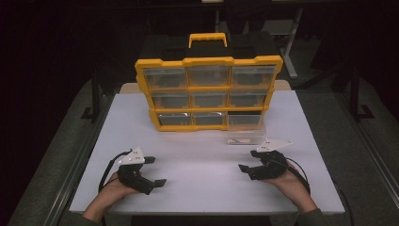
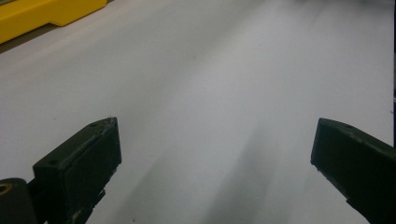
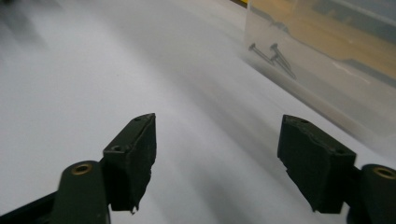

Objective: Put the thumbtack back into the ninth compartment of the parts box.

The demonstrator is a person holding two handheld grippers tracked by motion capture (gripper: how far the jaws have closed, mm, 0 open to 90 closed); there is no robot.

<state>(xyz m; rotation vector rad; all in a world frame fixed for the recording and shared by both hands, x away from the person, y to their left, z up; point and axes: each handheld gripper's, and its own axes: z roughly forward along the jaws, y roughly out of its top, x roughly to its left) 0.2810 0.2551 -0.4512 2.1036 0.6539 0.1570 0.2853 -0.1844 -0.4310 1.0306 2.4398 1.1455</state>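
A yellow and black organizer case (image 1: pixel 208 92) with clear drawers stands upright at the back of the white table (image 1: pixel 202 155). One clear drawer (image 1: pixel 245 133) is out of it and rests on the table before its lower right slot. A couple of screws (image 3: pixel 273 55) lie inside this clear drawer (image 3: pixel 327 70). My left gripper (image 1: pixel 155 171) is open near the front left, nothing between its fingers (image 2: pixel 79 168). My right gripper (image 1: pixel 249 160) is open near the front right, just short of the drawer, its fingers (image 3: pixel 133 154) holding nothing.
A corner of the yellow case (image 2: pixel 42 14) shows at the far left in the left gripper view. Cables trail from both grippers toward the table's front edge. Dark floor and table legs surround the table.
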